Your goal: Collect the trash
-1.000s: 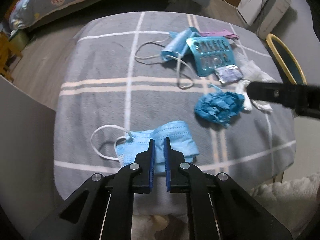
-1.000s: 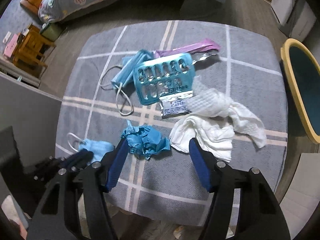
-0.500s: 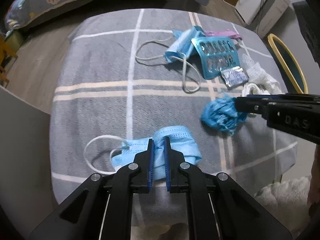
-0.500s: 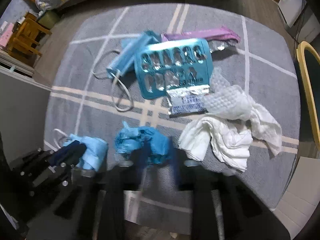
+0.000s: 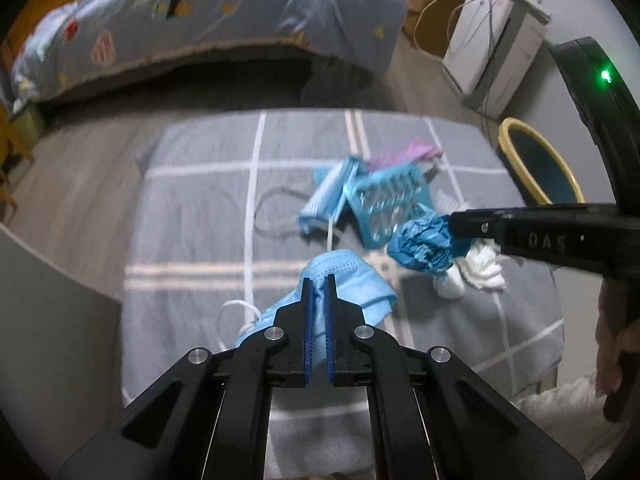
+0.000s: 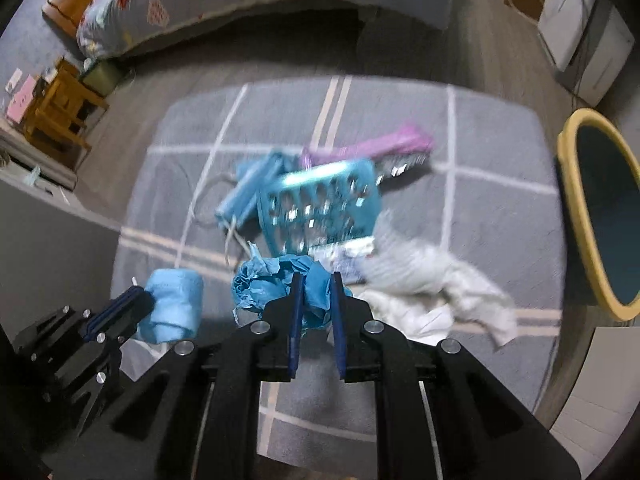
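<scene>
My left gripper (image 5: pixel 319 280) is shut on a light blue face mask (image 5: pixel 352 284) and holds it above the grey checked table (image 5: pixel 200 208). My right gripper (image 6: pixel 316 280) is shut on a crumpled blue paper wad (image 6: pixel 268 280), also lifted; the wad shows in the left wrist view (image 5: pixel 424 244). On the table lie a second face mask (image 6: pixel 248 190), a teal blister pack (image 6: pixel 320 208), a purple wrapper (image 6: pixel 372 146), a small foil packet (image 6: pixel 352 250) and white tissues (image 6: pixel 436 292).
A bin with a yellow rim (image 6: pixel 576 208) stands to the right of the table; it shows in the left wrist view too (image 5: pixel 516 152). A bed (image 5: pixel 200 20) lies beyond the table. A white appliance (image 5: pixel 492 44) stands at the back right.
My right gripper closed on the blue paper wad and lifted it. My left gripper raised the face mask off the table. Both views have tilted up.
</scene>
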### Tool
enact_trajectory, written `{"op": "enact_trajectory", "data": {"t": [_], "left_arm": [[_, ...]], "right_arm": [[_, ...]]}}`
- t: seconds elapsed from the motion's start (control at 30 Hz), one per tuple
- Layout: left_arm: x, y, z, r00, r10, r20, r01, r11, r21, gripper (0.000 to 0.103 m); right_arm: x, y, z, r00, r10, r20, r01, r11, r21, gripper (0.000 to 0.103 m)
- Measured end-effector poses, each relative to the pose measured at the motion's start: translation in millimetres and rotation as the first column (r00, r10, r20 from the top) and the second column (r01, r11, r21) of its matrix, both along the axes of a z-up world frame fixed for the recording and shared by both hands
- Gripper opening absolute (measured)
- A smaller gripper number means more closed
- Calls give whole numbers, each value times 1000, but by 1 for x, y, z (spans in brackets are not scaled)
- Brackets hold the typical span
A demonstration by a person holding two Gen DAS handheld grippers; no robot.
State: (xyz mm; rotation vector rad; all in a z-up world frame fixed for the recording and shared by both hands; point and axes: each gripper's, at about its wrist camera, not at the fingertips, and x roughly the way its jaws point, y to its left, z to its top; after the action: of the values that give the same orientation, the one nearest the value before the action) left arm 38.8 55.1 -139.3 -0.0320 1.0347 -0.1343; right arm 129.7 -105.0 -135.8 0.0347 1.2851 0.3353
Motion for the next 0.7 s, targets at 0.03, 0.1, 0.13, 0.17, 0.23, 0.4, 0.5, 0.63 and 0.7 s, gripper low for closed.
{"op": "enact_trajectory", "data": {"t": [0.03,0.1,0.13,0.17,0.23,0.4,0.5,0.63,0.7], "left_arm": [[0,0,6,1000,-2,18,2,1000,-1,6],[2,-3,15,999,-1,47,1,1000,-5,6],[2,-2,21,998,3,67,-2,1000,-16,6],[2,-1,27,997,7,79,-6,1000,-24,6],[4,-4,38,993,7,115,-6,1000,-14,6],[7,-9,61,984,6,179,-5,1000,-8,6],[8,-15,69,977,-8,211,3,1000,21,6],[10,-25,85,966,-28,259,15,999,52,6],[11,-32,91,960,-39,277,22,998,66,6]], "right_arm": [[0,0,6,1000,-5,13,5,1000,11,13],[2,-4,19,999,-10,50,9,1000,22,13],[3,-6,26,997,-14,72,12,999,31,13],[4,-9,33,996,-20,87,17,999,41,13],[6,-14,43,993,-31,115,25,998,51,13],[11,-33,66,983,-63,174,49,995,85,13],[14,-48,81,974,-87,209,64,992,113,13],[18,-70,98,961,-122,248,89,986,142,13],[20,-82,105,954,-139,265,102,984,148,13]]}}
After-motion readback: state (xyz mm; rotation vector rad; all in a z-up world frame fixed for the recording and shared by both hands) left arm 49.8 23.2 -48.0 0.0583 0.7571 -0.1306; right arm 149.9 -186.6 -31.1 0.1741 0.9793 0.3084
